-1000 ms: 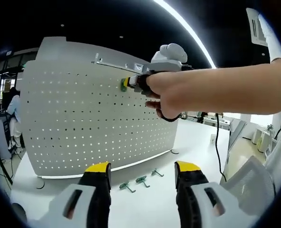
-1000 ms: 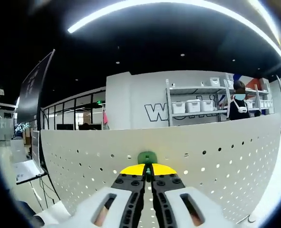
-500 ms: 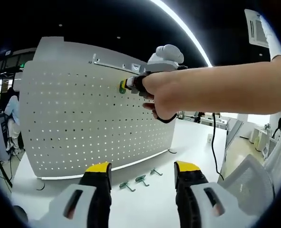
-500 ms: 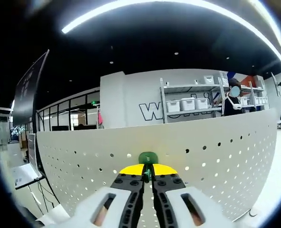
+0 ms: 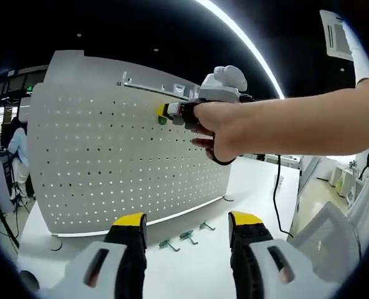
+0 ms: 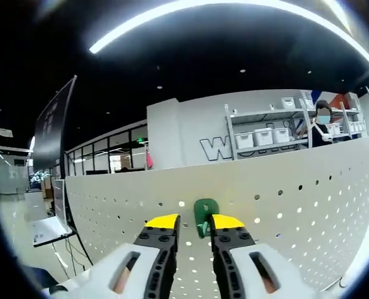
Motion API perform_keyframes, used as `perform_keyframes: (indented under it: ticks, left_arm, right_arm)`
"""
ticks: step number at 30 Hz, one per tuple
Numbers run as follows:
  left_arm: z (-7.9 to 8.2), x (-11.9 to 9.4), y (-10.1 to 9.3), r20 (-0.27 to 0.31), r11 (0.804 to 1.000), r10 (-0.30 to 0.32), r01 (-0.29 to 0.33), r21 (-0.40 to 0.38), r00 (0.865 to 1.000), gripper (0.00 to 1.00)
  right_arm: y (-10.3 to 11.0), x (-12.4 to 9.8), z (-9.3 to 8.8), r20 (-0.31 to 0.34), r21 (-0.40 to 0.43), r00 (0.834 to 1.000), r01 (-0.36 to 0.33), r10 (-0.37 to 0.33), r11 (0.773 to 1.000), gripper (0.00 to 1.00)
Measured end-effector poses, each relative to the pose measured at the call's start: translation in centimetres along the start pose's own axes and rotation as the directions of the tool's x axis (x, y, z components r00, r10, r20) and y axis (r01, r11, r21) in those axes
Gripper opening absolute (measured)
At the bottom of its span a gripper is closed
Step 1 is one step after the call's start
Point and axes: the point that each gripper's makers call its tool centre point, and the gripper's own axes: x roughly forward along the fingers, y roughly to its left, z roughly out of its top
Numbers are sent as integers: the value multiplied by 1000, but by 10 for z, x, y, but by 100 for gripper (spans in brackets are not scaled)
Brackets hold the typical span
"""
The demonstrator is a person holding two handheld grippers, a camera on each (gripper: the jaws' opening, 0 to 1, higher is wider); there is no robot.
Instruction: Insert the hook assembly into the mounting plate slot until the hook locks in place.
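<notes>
Jaws parted beside hook on pegboard.

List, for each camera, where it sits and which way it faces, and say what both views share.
Left gripper view: rides the left gripper, low over the table, facing the pegboard; its open jaws, the person's right hand and spare hooks show.
Right gripper view: rides the right gripper, close to the pegboard's top, facing it; jaws apart beside the green hook.
Shared: the pegboard and green hook.
</notes>
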Motion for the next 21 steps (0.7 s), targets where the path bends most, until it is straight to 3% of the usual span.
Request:
perform_keyframes:
  ticks: [7, 21]
  left_arm:
    - [5, -1, 0, 7, 999, 17, -18, 30, 1000, 56]
    - [7, -1, 2, 19, 999, 43, -43, 22, 999, 56]
  right_arm:
    - [11, -5, 1, 10, -37, 994, -104, 105, 994, 36]
    - [0, -10, 2, 18, -38, 990, -137, 138, 990, 39]
